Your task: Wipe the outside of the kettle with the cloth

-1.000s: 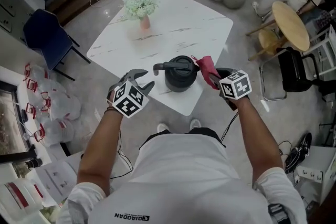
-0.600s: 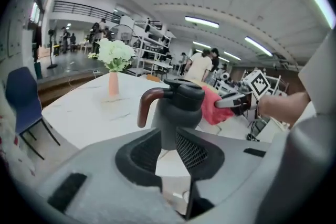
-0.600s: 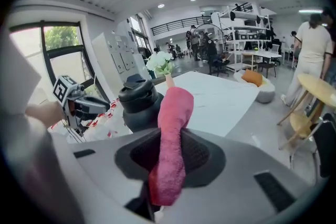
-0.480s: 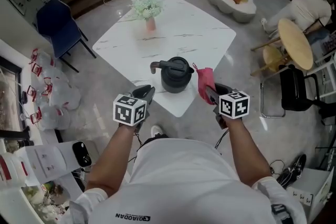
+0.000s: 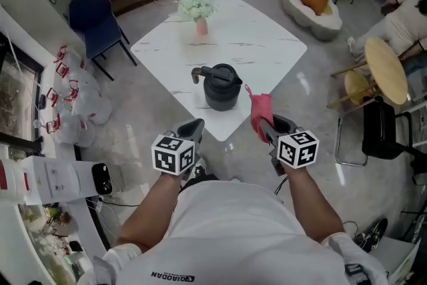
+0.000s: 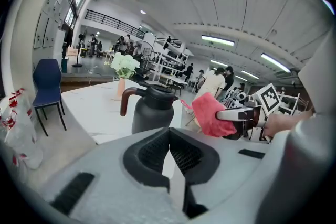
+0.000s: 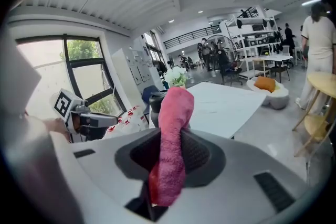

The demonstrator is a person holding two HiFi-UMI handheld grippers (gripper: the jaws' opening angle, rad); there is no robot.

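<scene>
A dark grey kettle point(image 5: 221, 87) with a brown-tipped handle stands near the front corner of the white marble table point(image 5: 267, 43). Both grippers hang off the table edge, short of the kettle. My left gripper point(image 5: 195, 128) is shut with nothing between its pads; in its own view the kettle point(image 6: 152, 113) stands ahead. My right gripper point(image 5: 261, 127) is shut on a pink cloth point(image 5: 260, 110), which sticks up from the jaws point(image 7: 172, 134). The cloth is apart from the kettle point(image 7: 155, 105), to the kettle's right in the head view.
A pink vase of pale flowers point(image 5: 198, 10) stands at the table's far side. A blue chair point(image 5: 97, 17) is at the far left, plastic bags point(image 5: 73, 103) lie on the floor at the left, and a round wooden table point(image 5: 387, 70) and a black chair point(image 5: 380, 130) stand at the right.
Both grippers have drawn back from the kettle toward the person. The left jaws have gone from open to shut and that gripper has rolled. The cloth has come away with the right gripper.
</scene>
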